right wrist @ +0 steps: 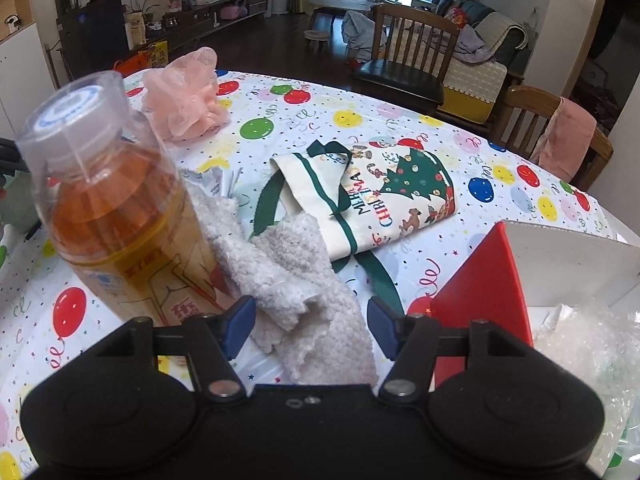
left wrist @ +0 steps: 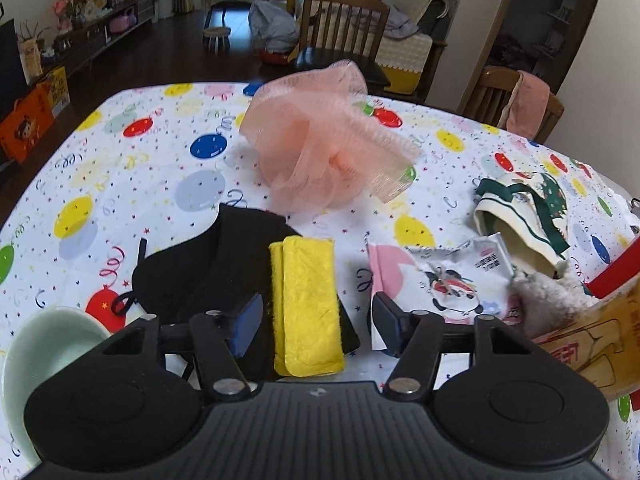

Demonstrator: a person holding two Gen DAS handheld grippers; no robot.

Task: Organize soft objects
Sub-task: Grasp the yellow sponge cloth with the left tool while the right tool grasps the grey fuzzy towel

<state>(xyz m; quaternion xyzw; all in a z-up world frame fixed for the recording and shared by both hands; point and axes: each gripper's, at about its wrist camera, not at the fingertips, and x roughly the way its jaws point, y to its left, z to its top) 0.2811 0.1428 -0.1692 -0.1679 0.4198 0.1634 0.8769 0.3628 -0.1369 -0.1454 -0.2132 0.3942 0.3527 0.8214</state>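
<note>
Care is needed: left gripper [left wrist: 314, 326] is spread around yellow cloth [left wrist: 308, 304], right gripper [right wrist: 311, 326] is spread around fleece cloth [right wrist: 296, 280]; folds should be pinched centrally

Fluffy yellow cloth [left wrist: 308, 308], matt black fabric [left wrist: 188, 268], pink net mesh puff [left wrist: 320, 148], nubbly grey fleece [right wrist: 296, 292], printed canvas bag [right wrist: 384, 196], clear glossy plastic bottle [right wrist: 112, 200], glazed bowl [left wrist: 24, 360], patterned tablecloth [left wrist: 132, 168].
</note>
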